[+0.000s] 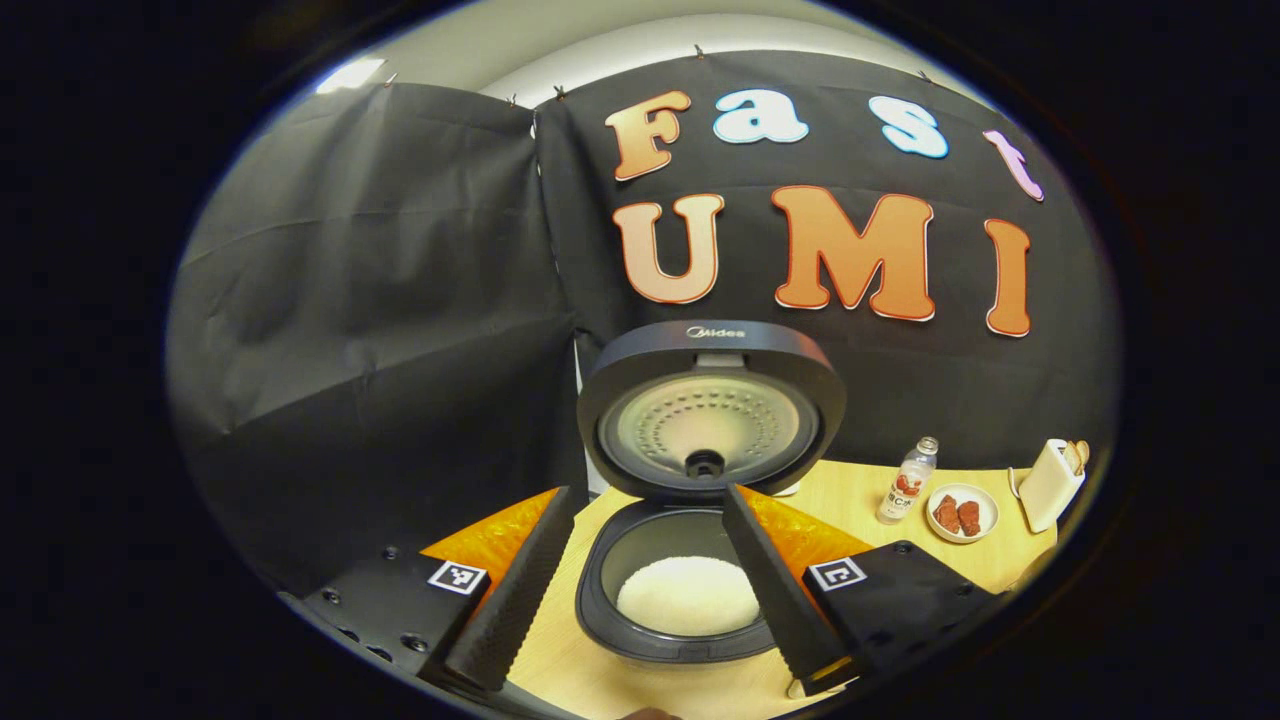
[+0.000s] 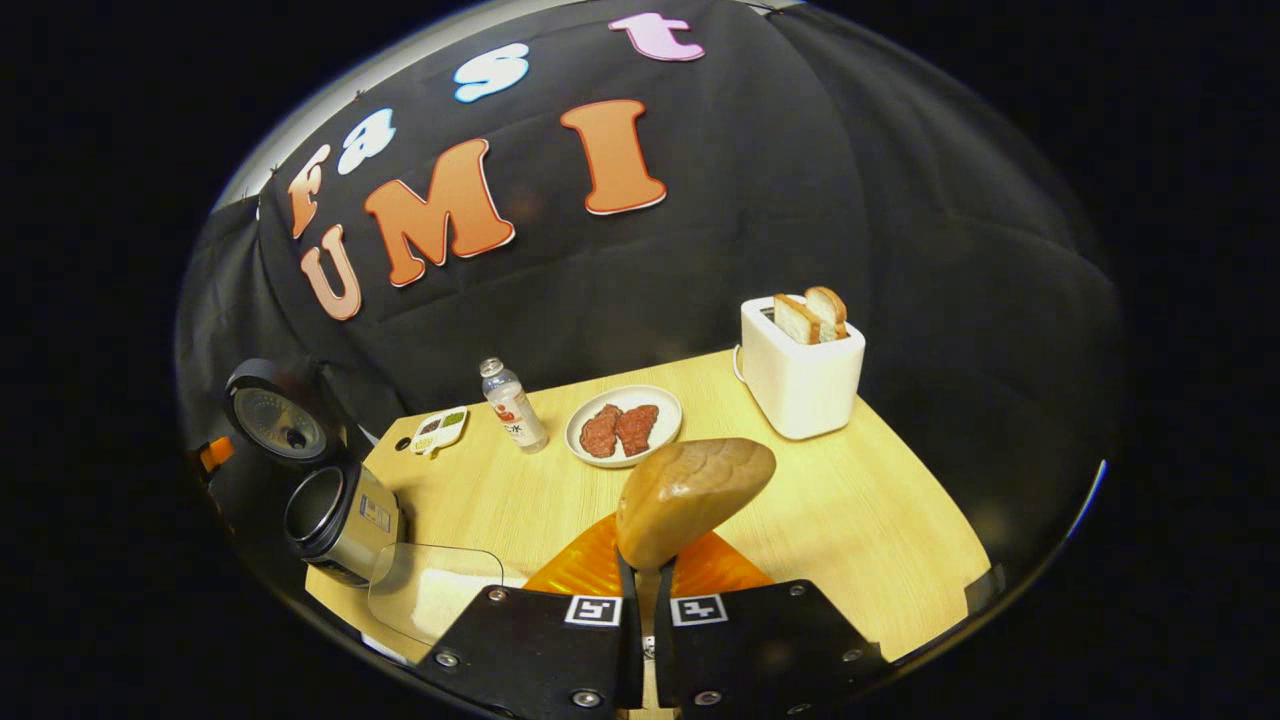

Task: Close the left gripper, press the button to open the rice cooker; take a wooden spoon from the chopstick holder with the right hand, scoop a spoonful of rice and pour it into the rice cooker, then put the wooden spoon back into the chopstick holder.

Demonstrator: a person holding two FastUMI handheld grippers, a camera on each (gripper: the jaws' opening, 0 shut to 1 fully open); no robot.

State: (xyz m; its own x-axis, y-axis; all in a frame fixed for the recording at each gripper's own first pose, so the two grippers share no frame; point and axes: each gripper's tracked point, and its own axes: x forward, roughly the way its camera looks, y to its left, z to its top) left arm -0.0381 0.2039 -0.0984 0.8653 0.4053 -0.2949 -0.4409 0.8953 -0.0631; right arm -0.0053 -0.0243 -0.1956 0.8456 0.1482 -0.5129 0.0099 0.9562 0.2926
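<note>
Left gripper (image 1: 640, 540): low in the left gripper view, jaws wide apart, nothing between them, framing the cooker.
Rice cooker (image 1: 690, 590): centre of the left gripper view, lid (image 1: 710, 410) standing upright and open; far left edge in the right gripper view.
Rice (image 1: 688, 597): white mound inside the cooker pot.
Right gripper (image 2: 645, 585): bottom centre of the right gripper view, jaws nearly together, clamped on the spoon handle.
Wooden spoon (image 2: 690, 495): bowl raised above the fingers, centre frame, tilted to the right.
Table (image 2: 880, 530): light wood, lower half of frame.
Clear container (image 2: 435, 590): lower left, just beside the cooker.
Plate (image 2: 624, 425): mid-frame, two red-brown pieces on it.
Bottle (image 2: 512, 405): upright, just left of the plate.
Toaster (image 2: 800, 375): right of the plate, two bread slices in it.
</note>
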